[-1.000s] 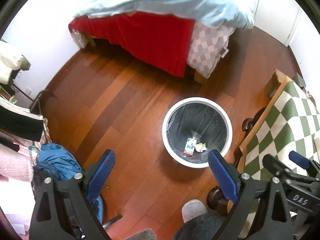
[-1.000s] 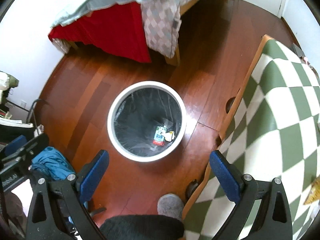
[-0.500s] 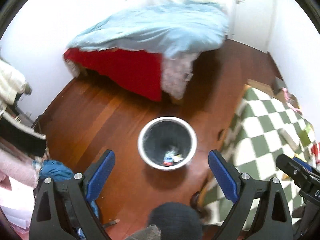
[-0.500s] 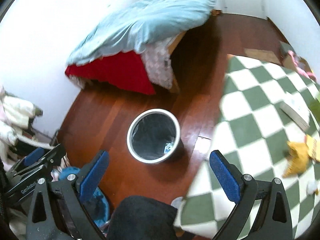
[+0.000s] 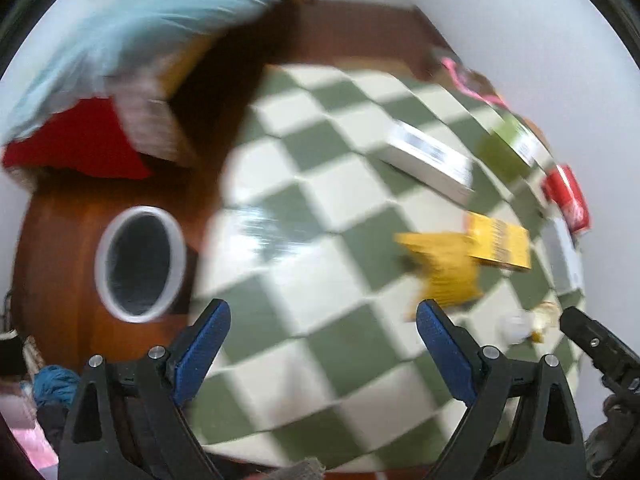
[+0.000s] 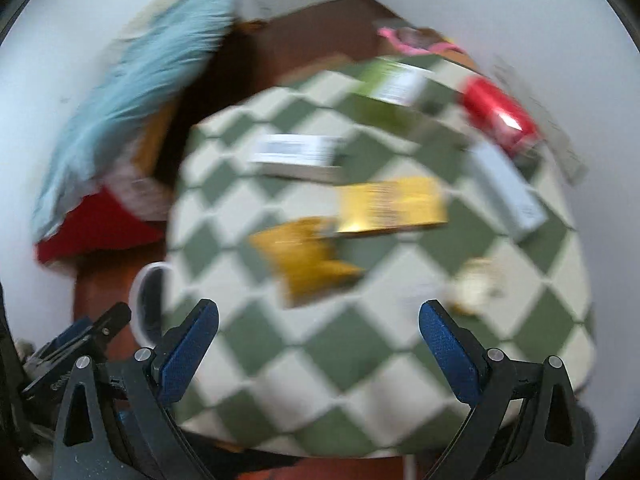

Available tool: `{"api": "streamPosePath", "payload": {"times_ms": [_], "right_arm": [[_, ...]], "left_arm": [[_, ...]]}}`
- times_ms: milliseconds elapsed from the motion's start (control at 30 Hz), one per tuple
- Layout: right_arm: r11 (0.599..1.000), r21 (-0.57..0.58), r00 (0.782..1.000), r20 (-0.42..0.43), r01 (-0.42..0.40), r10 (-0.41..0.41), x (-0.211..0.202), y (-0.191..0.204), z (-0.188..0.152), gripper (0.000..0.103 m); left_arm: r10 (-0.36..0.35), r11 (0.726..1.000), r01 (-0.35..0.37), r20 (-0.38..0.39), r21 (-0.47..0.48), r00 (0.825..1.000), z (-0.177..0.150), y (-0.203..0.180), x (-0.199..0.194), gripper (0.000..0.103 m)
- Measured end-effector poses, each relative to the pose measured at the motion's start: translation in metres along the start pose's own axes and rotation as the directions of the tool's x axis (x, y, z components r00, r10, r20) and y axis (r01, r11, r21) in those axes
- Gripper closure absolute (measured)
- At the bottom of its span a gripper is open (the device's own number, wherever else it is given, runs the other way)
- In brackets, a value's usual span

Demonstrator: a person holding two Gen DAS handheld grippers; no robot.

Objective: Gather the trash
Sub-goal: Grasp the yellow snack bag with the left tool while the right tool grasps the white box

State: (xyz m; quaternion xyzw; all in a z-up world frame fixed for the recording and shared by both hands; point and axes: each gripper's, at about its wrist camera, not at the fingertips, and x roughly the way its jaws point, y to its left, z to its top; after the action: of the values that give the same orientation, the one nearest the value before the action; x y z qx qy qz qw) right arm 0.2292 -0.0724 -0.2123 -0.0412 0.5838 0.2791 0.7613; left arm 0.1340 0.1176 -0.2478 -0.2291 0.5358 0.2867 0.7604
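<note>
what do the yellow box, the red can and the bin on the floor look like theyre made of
Yellow box: likely glossy printed cardboard, flat faces, sharp edges. Red can: probably metal, bright glint on its side. Bin: smooth white rim, perhaps plastic; blur leaves it open.

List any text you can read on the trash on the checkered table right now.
None is readable; both views are motion-blurred.
White box: label strip, blurred.
Yellow box: dark print, blurred.
Red can: white marks, blurred.
Green box: white label, blurred.

You see a crumpled yellow wrapper (image 5: 444, 268) lying flat, centre-right, touching a yellow box (image 5: 500, 242); white-rimmed bin (image 5: 138, 264) stands left.
</note>
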Motion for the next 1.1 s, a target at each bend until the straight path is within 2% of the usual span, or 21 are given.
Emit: {"api": "streamPosePath", "payload": {"times_ms": [167,200,267,367,467,567,667,767,867,933,1000,1100], "right_arm": [[0.994,0.058,0.996,-0.022,0.09,-0.089,0.011,-0.085,0.024,0.004],[0.993,0.056,0.994,-0.028,0.107,-0.106,0.015,-0.097,0.029,0.007],[0.989,0.047,0.99,-0.04,0.14,-0.139,0.025,-0.117,0.042,0.022],[0.983,0.027,0.982,-0.046,0.183,-0.182,0.039,-0.138,0.06,0.027],[0.976,-0.004,0.975,-0.049,0.217,-0.217,0.053,-0.148,0.08,0.027],[0.969,-0.044,0.967,-0.063,0.243,-0.245,0.067,-0.149,0.095,0.027],[0.961,-0.083,0.959,-0.091,0.263,-0.27,0.082,-0.145,0.105,0.028],[0.961,-0.089,0.955,-0.117,0.262,-0.271,0.094,-0.146,0.11,0.036],[0.96,-0.09,0.953,-0.128,0.263,-0.273,0.102,-0.147,0.111,0.041],[0.96,-0.092,0.952,-0.136,0.265,-0.275,0.106,-0.147,0.109,0.044],[0.96,-0.092,0.95,-0.145,0.266,-0.277,0.11,-0.147,0.106,0.052],[0.959,-0.093,0.95,-0.142,0.267,-0.278,0.112,-0.147,0.1,0.056]], "left_arm": [[-0.034,0.999,0.037,-0.121,0.019,0.992,0.017,-0.061,0.056,0.009],[-0.03,0.999,0.033,-0.137,0.016,0.99,0.019,-0.067,0.065,0.009],[-0.027,1.0,0.029,-0.162,0.01,0.986,0.022,-0.079,0.083,0.009],[-0.003,1.0,0.006,-0.168,0.019,0.986,0.026,-0.091,0.098,0.009],[0.022,0.999,-0.017,-0.166,0.027,0.986,0.027,-0.097,0.106,0.015],[0.033,0.999,-0.03,-0.167,0.024,0.985,0.026,-0.099,0.111,0.027],[0.038,0.999,-0.034,-0.157,0.028,0.987,0.024,-0.1,0.111,0.031],[0.036,0.999,-0.031,-0.142,0.033,0.989,0.02,-0.103,0.109,0.034],[0.035,0.999,-0.03,-0.114,0.045,0.993,0.016,-0.109,0.103,0.051],[0.033,0.999,-0.028,-0.118,0.045,0.993,0.014,-0.108,0.103,0.053],[0.034,0.998,-0.029,-0.116,0.049,0.993,0.012,-0.11,0.101,0.061],[0.047,0.997,-0.041,-0.106,0.059,0.993,0.012,-0.108,0.096,0.062]]}}
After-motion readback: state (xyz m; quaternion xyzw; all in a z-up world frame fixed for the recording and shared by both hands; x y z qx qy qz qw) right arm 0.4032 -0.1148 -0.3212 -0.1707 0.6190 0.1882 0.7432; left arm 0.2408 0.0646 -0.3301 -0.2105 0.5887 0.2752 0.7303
